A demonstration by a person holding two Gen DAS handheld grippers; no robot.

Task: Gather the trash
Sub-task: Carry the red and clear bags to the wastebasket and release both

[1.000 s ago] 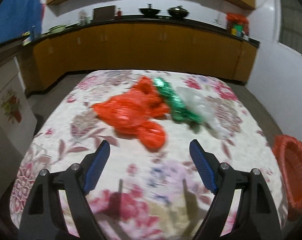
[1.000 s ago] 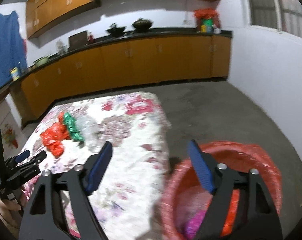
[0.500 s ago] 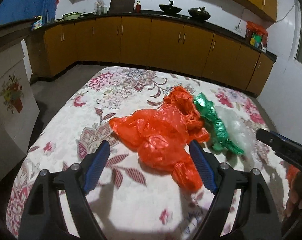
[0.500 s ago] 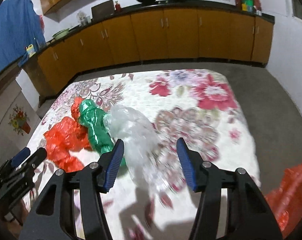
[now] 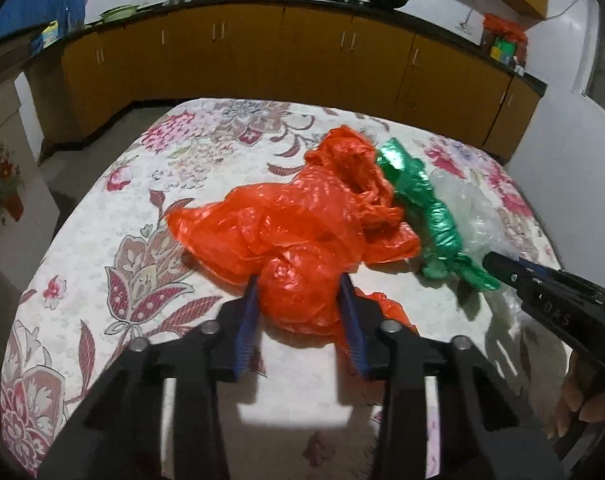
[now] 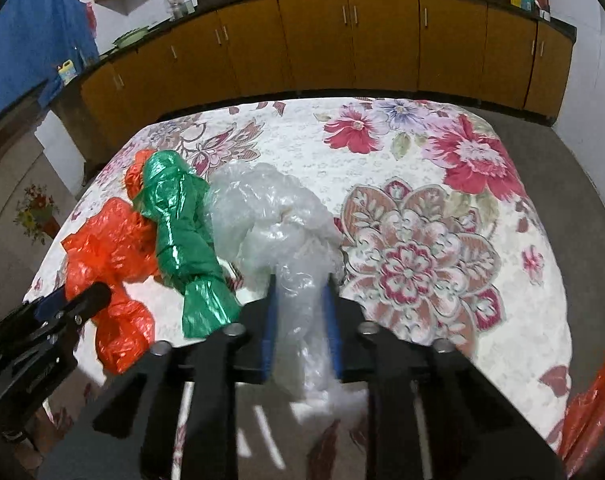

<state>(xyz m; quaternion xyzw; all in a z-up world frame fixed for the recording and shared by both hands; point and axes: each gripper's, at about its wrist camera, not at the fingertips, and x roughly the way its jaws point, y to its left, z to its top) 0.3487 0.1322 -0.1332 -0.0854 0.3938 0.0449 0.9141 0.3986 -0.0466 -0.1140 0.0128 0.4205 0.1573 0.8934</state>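
Three crumpled plastic bags lie side by side on a bench (image 6: 442, 148) covered with a floral cloth, with yellow-brown kitchen cabinets (image 6: 382, 40) along the wall behind. Largest of the trash is the orange bag (image 5: 298, 228), spread out at the left of the row. Its near lump sits between the blue pads of the left claw (image 5: 300, 316), whose jaws have just been closing and now press on the plastic from both sides. Next to it, touching, lies the clear bag (image 6: 270, 216) at the right end of the row; its near tail runs between the pads of the right claw (image 6: 300, 320), whose jaws have also just been closing and are now clamped on it. Between the two lies the green bag (image 6: 182, 232), twisted into a long roll, touching its neighbours and held by neither claw. At the bench's right corner an orange basket's (image 6: 590, 400) edge shows. A person's fingers (image 5: 578, 400) grip the right claw's handle.
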